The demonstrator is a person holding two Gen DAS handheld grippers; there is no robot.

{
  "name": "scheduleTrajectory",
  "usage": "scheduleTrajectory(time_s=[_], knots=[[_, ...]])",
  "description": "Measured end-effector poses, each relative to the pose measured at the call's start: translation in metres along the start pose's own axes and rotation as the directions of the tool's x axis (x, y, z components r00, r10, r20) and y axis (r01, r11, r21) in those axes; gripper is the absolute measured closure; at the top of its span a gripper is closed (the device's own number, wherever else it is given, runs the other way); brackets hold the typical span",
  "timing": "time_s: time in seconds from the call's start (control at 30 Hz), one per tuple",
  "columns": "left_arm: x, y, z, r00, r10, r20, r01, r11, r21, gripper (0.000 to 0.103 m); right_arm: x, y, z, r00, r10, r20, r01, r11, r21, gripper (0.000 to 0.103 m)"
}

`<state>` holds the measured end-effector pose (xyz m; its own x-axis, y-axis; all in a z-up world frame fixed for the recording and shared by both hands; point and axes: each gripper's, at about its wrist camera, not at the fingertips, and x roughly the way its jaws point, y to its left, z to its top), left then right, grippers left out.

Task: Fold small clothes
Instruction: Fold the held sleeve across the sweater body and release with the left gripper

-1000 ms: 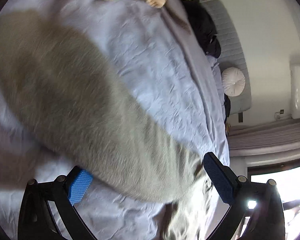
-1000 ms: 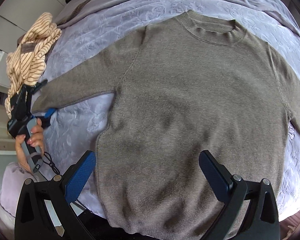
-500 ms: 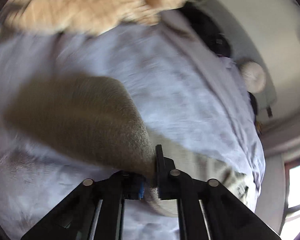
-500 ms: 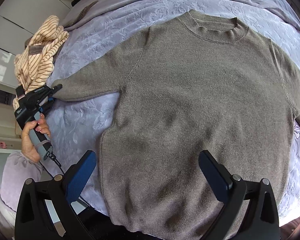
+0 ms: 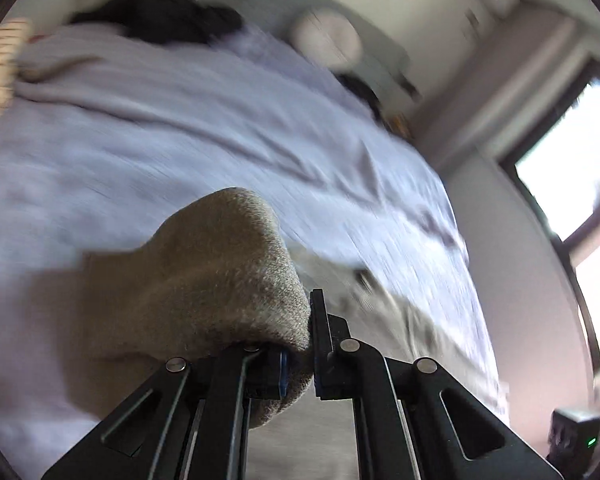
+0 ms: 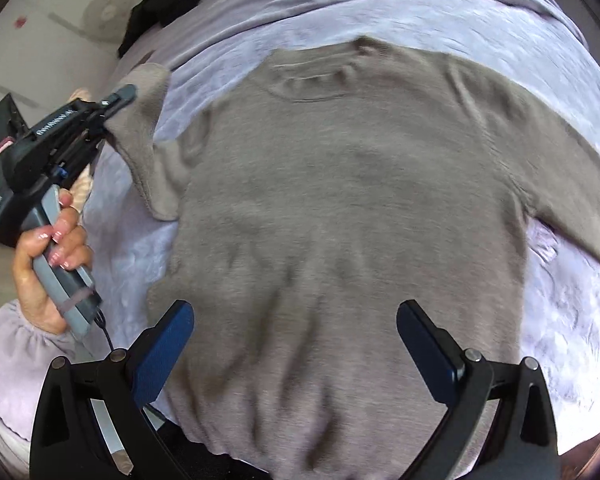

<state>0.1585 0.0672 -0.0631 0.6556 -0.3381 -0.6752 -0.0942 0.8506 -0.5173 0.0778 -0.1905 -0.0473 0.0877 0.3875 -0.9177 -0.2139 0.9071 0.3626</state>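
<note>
Left gripper (image 5: 311, 356): jaws clamped on the cuff end of the sleeve (image 6: 146, 136), raised clear of the bed (image 6: 480, 16). Right gripper (image 6: 294, 344): jaws spread wide, nothing held, poised above the lower part of the sweater (image 6: 352, 200). Sweater lies flat, front up, collar far, hem near. Its body sits to the right of the lifted sleeve; judged next fold goes that way, left hand nearer. Other sleeve's end cut off at frame edge. Left view motion-blurred.

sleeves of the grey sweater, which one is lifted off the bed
The sleeve on the picture's left in the right wrist view: the left tool pinches its cuff and holds it up. The other sleeve lies flat.
</note>
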Motion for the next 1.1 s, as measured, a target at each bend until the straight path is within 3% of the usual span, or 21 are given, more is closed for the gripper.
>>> scheduleTrajectory(time_s=[0.1,0.23,0.3,0.33,0.37,0.5,0.57,0.63,0.73,0.83,0.9,0.97,1.0,1.03,1.07,1.1], knots=[[0.054,-0.025,-0.025,0.991,0.058,-0.124,-0.049,0.996,0.078,0.094,-0.007,-0.040,-0.007,1.000,-0.013,0.012,0.012,0.995,0.104,0.001],[0.093,-0.033,-0.055,0.948,0.202,-0.245,-0.168,0.974,0.151,0.092,-0.008,-0.077,-0.017,0.999,-0.043,0.004,0.042,0.982,0.186,0.001],[0.086,-0.030,-0.062,0.941,0.239,-0.240,-0.202,0.965,0.169,0.061,-0.007,-0.089,-0.018,0.999,-0.054,-0.001,0.054,0.978,0.200,0.001],[0.076,-0.030,-0.065,0.940,0.254,-0.227,-0.218,0.961,0.173,0.030,-0.007,-0.091,-0.018,0.998,-0.060,-0.002,0.059,0.979,0.198,0.001],[0.064,-0.030,-0.064,0.939,0.282,-0.197,-0.248,0.952,0.179,0.013,-0.006,-0.092,-0.015,0.998,-0.065,-0.003,0.065,0.980,0.189,0.001],[0.014,-0.018,-0.057,0.943,0.303,-0.138,-0.277,0.943,0.184,0.013,-0.005,-0.073,0.004,0.993,-0.115,0.022,0.113,0.991,0.076,0.001],[-0.008,0.005,-0.054,0.933,0.340,-0.120,-0.321,0.935,0.153,0.013,-0.002,-0.048,0.020,0.985,-0.162,0.051,0.164,0.986,-0.029,0.001],[-0.026,0.035,-0.051,0.915,0.385,-0.122,-0.375,0.922,0.098,0.013,0.005,-0.008,0.039,0.972,-0.211,0.103,0.228,0.954,-0.193,0.001],[-0.037,0.082,-0.055,0.874,0.458,-0.165,-0.457,0.888,0.045,0.013,0.026,0.051,0.059,0.947,-0.257,0.194,0.316,0.858,-0.405,0.001],[-0.039,0.110,-0.059,0.845,0.502,-0.184,-0.505,0.862,0.031,0.013,0.070,0.108,0.068,0.904,-0.321,0.284,0.428,0.692,-0.581,0.001],[-0.032,0.120,-0.061,0.834,0.515,-0.198,-0.520,0.854,0.028,0.013,0.106,0.133,0.070,0.858,-0.374,0.352,0.511,0.550,-0.661,0.004],[-0.027,0.131,-0.063,0.823,0.525,-0.216,-0.534,0.846,0.021,0.013,0.145,0.147,0.068,0.785,-0.441,0.435,0.600,0.372,-0.708,0.008],[-0.024,0.136,-0.064,0.820,0.525,-0.229,-0.537,0.844,0.013,0.013,0.159,0.148,0.066,0.746,-0.473,0.470,0.635,0.290,-0.716,0.014],[-0.023,0.137,-0.064,0.819,0.524,-0.236,-0.537,0.843,0.007,0.013,0.173,0.148,0.065,0.704,-0.499,0.505,0.664,0.210,-0.718,0.036],[-0.020,0.139,-0.064,0.818,0.521,-0.246,-0.537,0.843,0.000,0.013,0.182,0.145,0.066,0.678,-0.514,0.525,0.677,0.160,-0.719,0.055],[-0.017,0.140,-0.063,0.819,0.517,-0.250,-0.535,0.845,-0.005,0.013,0.184,0.140,0.072,0.686,-0.525,0.504,0.666,0.175,-0.725,0.089]])
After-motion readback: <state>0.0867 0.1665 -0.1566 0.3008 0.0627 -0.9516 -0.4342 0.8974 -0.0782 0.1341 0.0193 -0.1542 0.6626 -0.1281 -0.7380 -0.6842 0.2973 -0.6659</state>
